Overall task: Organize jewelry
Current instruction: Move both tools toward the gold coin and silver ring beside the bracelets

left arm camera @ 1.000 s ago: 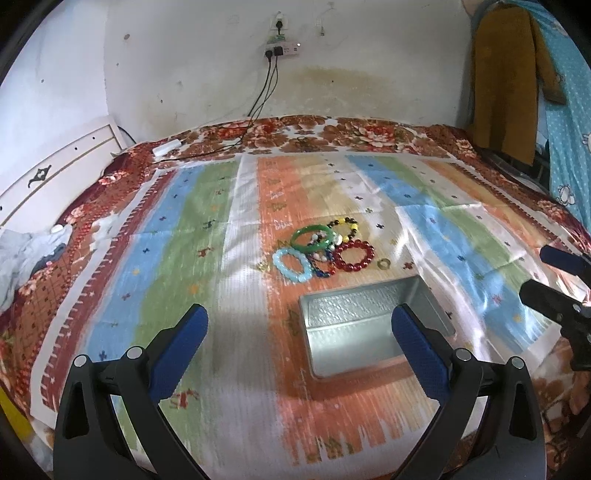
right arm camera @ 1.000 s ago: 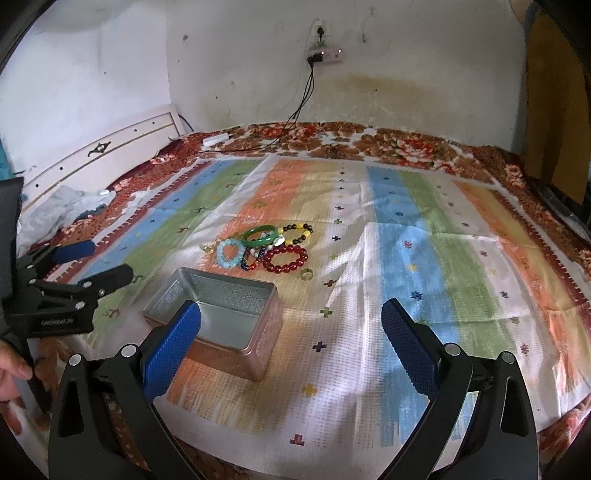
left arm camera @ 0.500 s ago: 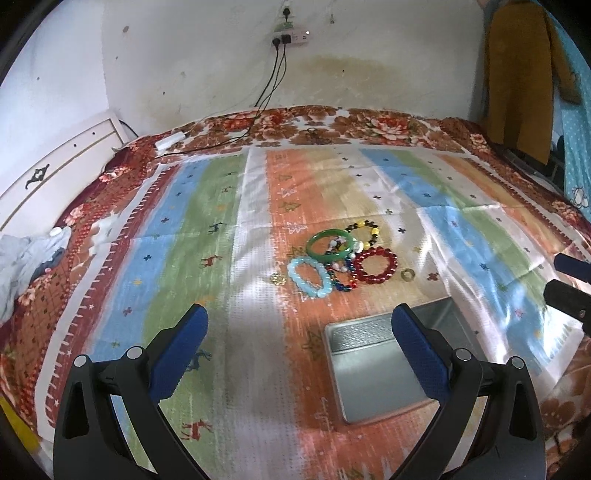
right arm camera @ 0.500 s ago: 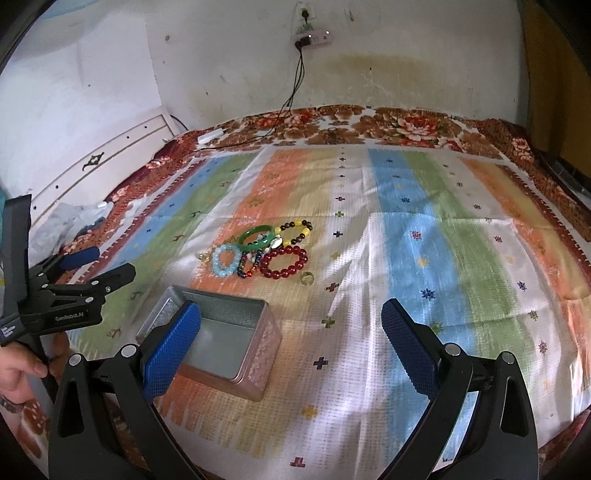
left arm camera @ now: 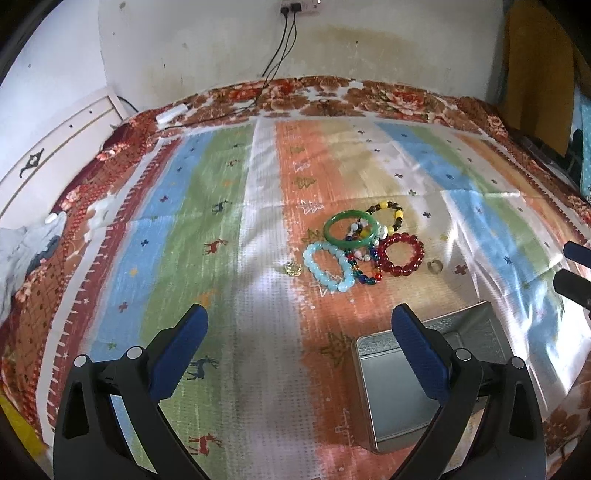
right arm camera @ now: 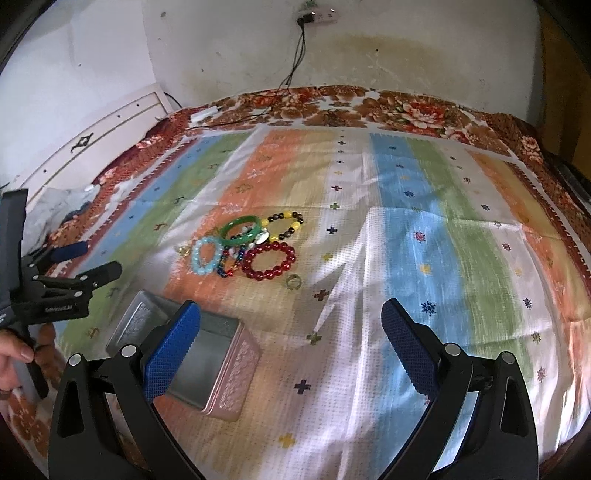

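Note:
A cluster of bracelets lies on the striped cloth: a green bangle (left arm camera: 350, 229) (right arm camera: 242, 229), a light blue bead bracelet (left arm camera: 328, 266) (right arm camera: 206, 255), a red bead bracelet (left arm camera: 400, 254) (right arm camera: 270, 261), a yellow and dark bead bracelet (left arm camera: 388, 214) (right arm camera: 286, 221) and a multicoloured one (left arm camera: 364, 267). A small ring (left arm camera: 434, 266) (right arm camera: 293, 282) lies to their right, a gold piece (left arm camera: 293, 268) to their left. An open metal tin (left arm camera: 417, 398) (right arm camera: 207, 363) sits nearer me. My left gripper (left arm camera: 299, 350) and right gripper (right arm camera: 290, 343) are both open and empty above the cloth.
The cloth (left arm camera: 240, 258) covers a floral bedspread (left arm camera: 369, 96) on a bed. A white headboard (left arm camera: 55, 147) is at the left, a wall socket with cables (right arm camera: 314, 16) at the back. A brown garment (left arm camera: 535, 74) hangs at the right.
Both grippers have moved forward and tilted down toward the bracelets, which now look larger and nearer. Both stay open.

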### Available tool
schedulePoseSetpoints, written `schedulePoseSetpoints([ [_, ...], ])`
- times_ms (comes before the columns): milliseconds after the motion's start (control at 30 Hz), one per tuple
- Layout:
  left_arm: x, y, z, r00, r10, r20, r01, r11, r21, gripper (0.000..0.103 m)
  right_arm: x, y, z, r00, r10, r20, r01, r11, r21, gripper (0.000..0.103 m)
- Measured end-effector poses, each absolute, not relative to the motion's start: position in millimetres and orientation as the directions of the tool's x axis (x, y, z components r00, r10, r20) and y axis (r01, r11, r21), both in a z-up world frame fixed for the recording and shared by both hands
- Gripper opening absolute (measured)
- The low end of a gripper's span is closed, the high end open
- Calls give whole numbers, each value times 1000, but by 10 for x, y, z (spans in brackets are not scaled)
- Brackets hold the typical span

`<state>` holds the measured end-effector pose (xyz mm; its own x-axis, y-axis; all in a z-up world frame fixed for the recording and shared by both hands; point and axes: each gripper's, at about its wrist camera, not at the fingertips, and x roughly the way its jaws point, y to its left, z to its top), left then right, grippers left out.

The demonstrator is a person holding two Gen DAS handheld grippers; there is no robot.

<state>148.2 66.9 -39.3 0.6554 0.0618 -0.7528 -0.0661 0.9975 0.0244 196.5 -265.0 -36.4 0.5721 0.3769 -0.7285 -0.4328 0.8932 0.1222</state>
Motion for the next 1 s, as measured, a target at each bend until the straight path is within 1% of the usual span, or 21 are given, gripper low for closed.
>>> schedulePoseSetpoints([
  [267, 1644, 723, -442, 625, 54, -779, -70, 997, 13, 97, 2120, -2551, -428, 543, 370, -754, -447, 887, 114, 99],
  [567, 1924, 884, -565, 552, 28, -833, -108, 993, -38, 97, 2390, -2530, -544, 475, 374, -796, -418, 892, 170, 99],
  [733, 2079, 999, -628, 533, 48, -845, -132, 991, -27, 97, 2554, -2497, -652, 438, 352, -827, -398, 901, 172, 99],
  [833, 2145, 1056, -664, 524, 25, -851, -143, 988, -59, 97, 2604, -2465, -692, 420, 359, -833, -396, 899, 188, 99],
  [1000, 2239, 1042, -720, 509, 38, -860, -130, 991, -34, 95, 2678, -2407, -727, 409, 355, -841, -401, 897, 184, 99],
])
